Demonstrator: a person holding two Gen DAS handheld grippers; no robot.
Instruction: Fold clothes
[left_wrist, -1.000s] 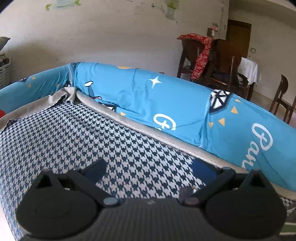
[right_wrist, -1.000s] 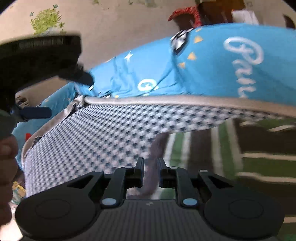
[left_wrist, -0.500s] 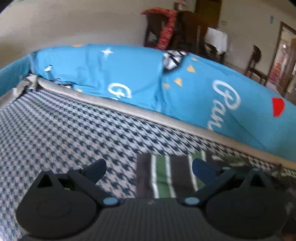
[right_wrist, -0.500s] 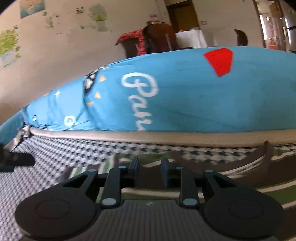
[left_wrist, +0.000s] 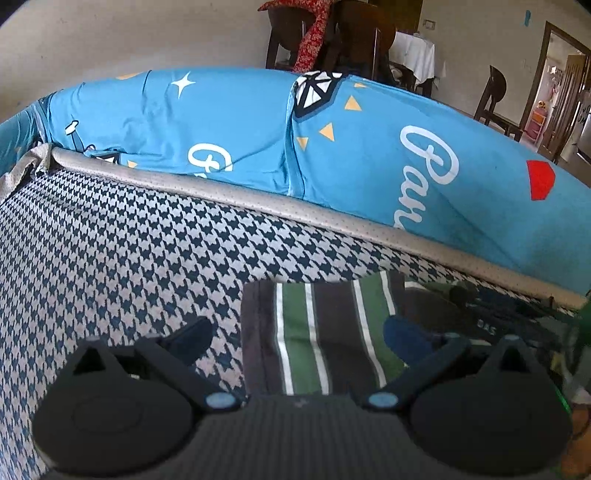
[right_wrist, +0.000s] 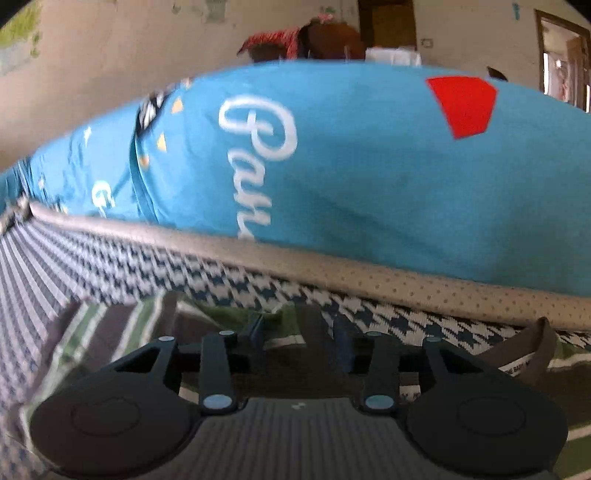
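Left gripper (left_wrist: 297, 332) is hovering wide open, holding nothing, over the striped garment (left_wrist: 317, 332) lying on the houndstooth cushion (left_wrist: 129, 251). Right gripper (right_wrist: 301, 338) is sitting partly open over the same garment (right_wrist: 110, 332); can't tell if it's gripping fabric.

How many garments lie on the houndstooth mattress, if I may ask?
1: a green-and-brown striped garment on the houndstooth mattress near its beige piping; others may be hidden.

striped garments: one (left_wrist: 325, 332)
blue cushions: two (left_wrist: 177, 122) (left_wrist: 424, 155)
grippers: two (left_wrist: 297, 332) (right_wrist: 301, 338)
chairs, upper right: at least two (left_wrist: 495, 99)
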